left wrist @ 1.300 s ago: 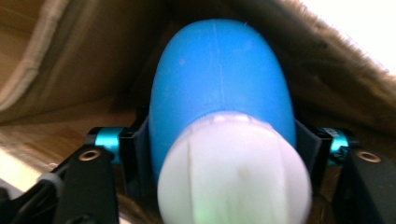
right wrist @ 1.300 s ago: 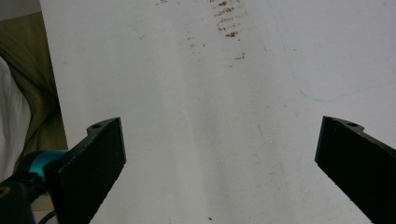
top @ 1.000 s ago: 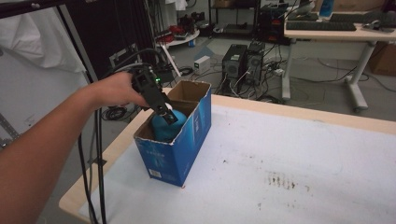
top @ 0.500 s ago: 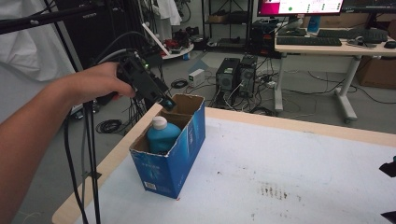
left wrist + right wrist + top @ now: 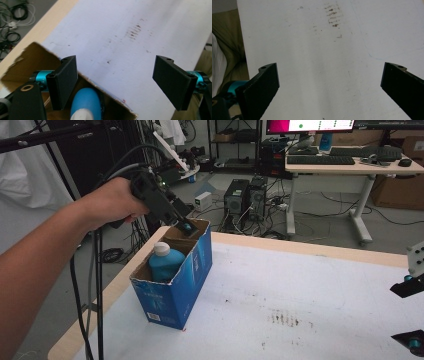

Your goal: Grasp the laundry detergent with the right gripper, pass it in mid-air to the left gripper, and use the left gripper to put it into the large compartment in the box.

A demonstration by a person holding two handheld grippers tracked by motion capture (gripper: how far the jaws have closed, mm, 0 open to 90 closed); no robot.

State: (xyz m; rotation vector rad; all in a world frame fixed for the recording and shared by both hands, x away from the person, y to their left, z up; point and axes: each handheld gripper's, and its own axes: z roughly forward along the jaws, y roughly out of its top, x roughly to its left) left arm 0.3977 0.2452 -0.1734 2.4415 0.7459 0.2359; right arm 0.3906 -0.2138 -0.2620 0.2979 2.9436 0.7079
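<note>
An open-topped blue cardboard box (image 5: 175,285) stands at the left end of the white table (image 5: 310,285). Inside it a blue bottle (image 5: 164,262) with a white cap stands upright. My left gripper (image 5: 187,226) hovers over the box's far end, above and behind the bottle, pointing down. Its jaws are open, have just been opening, and nothing is between them. In the left gripper view, the left gripper (image 5: 115,62) looks down on the bottle (image 5: 86,100) and the box's torn rim (image 5: 32,60). My right gripper (image 5: 407,312) stands open over the table's right edge; the right gripper view (image 5: 331,67) looks onto bare tabletop.
Brown smudges (image 5: 285,317) mark the middle of the table. Black cables (image 5: 95,270) hang from the left gripper past the table's left edge. Beyond the far edge are computer towers (image 5: 247,197) on the floor and a desk (image 5: 345,167) with a keyboard.
My left gripper has risen out of the box and let go of the bottle, which stays inside. Its jaws have spread apart. The right gripper's jaws have come into the high view's right edge.
</note>
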